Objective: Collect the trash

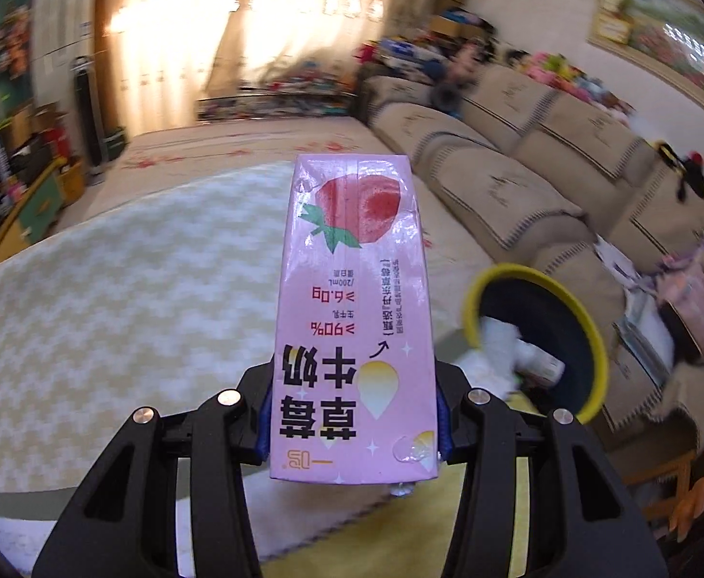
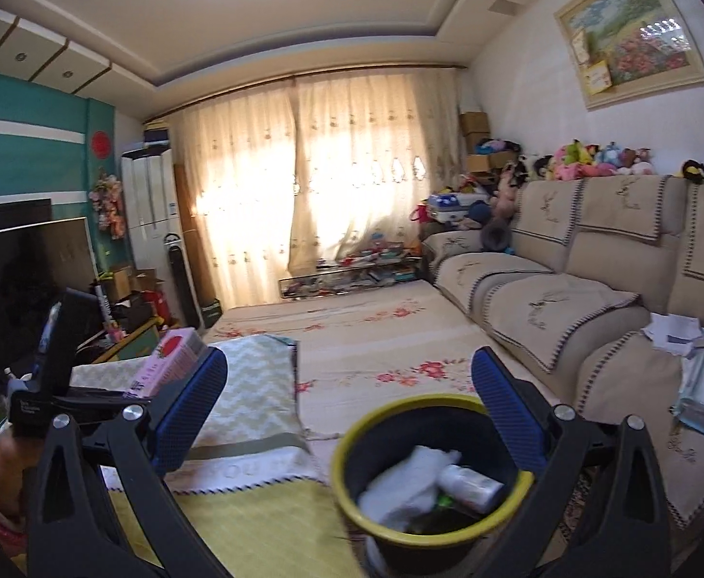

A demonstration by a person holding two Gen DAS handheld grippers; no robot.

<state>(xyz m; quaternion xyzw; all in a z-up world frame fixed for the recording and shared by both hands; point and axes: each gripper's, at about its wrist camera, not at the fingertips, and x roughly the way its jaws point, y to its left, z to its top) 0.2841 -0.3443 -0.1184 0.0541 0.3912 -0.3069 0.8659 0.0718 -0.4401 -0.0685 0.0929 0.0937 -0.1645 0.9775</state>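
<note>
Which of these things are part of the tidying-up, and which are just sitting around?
Part of the job:
- pink milk carton, clamped in the left tool
- yellow-rimmed bin with trash inside
- right tool, open

Just there:
- sofa
- plush toys
- framed painting
- curtains

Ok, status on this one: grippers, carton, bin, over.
Left hand-held gripper shut on pink strawberry milk carton. Right hand-held gripper open, empty. Yellow-rimmed bin ahead, tissue and small bottle already inside. Nothing seen blocking the drop.
</note>
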